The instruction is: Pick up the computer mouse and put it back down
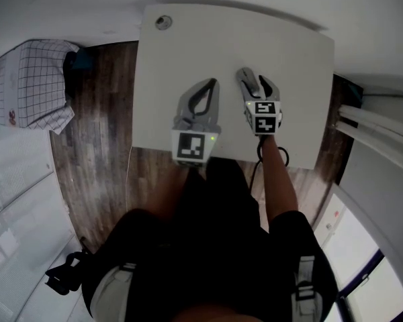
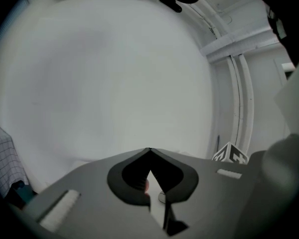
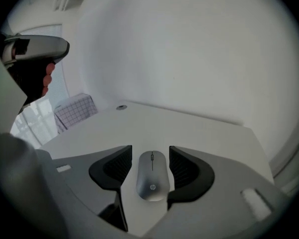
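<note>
Computer mouse [image 3: 152, 182]: slim, silver-grey, rounded body with a thin scroll wheel and a small logo near its rear end. It lies flat on the white table [image 3: 199, 128], lower centre of the right gripper view, between the spread jaws of the right gripper [image 3: 150, 153], with a strip of table showing along its left side. The left gripper [image 2: 148, 151] has its jaw tips together.

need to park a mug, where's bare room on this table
Free on the table: the far strip from the cable hole to the right corner, and the left side beside the shut left tongs. Crowded: the near middle, where the open right tongs straddle the mouse.
</note>
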A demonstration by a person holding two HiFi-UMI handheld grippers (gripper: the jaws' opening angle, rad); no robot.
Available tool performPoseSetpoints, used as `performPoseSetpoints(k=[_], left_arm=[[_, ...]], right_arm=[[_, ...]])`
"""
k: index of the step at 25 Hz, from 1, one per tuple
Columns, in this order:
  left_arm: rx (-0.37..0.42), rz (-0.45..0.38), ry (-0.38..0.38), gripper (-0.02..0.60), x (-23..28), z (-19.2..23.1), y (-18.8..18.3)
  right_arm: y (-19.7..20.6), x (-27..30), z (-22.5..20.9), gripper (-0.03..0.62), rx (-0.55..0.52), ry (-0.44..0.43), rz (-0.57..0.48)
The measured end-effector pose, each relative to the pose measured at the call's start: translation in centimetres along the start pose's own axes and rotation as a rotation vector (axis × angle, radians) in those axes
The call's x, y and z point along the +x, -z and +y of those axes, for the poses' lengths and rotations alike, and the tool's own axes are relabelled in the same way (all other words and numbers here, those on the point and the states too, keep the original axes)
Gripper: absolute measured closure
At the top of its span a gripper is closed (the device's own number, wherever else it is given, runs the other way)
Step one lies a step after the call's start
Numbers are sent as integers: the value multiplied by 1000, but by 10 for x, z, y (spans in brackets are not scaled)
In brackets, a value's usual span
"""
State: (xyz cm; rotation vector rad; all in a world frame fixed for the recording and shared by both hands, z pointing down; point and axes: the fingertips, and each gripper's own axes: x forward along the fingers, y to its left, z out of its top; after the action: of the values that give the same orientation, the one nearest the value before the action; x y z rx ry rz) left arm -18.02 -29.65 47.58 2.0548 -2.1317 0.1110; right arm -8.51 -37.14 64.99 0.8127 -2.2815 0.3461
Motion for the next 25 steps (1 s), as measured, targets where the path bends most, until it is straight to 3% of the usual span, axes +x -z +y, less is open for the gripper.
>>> performPoseSetpoints(k=[4, 9, 25], left_arm=[[21, -23, 20, 581, -6, -6, -9], [4, -42, 38, 581, -16, -13, -18], [10, -154, 109, 581, -89, -30, -58]], right_arm=[[-25, -28, 7, 414, -23, 16, -96], [-59, -71, 17, 577, -23, 36, -245], [-110, -209, 87, 582, -72, 94, -527]])
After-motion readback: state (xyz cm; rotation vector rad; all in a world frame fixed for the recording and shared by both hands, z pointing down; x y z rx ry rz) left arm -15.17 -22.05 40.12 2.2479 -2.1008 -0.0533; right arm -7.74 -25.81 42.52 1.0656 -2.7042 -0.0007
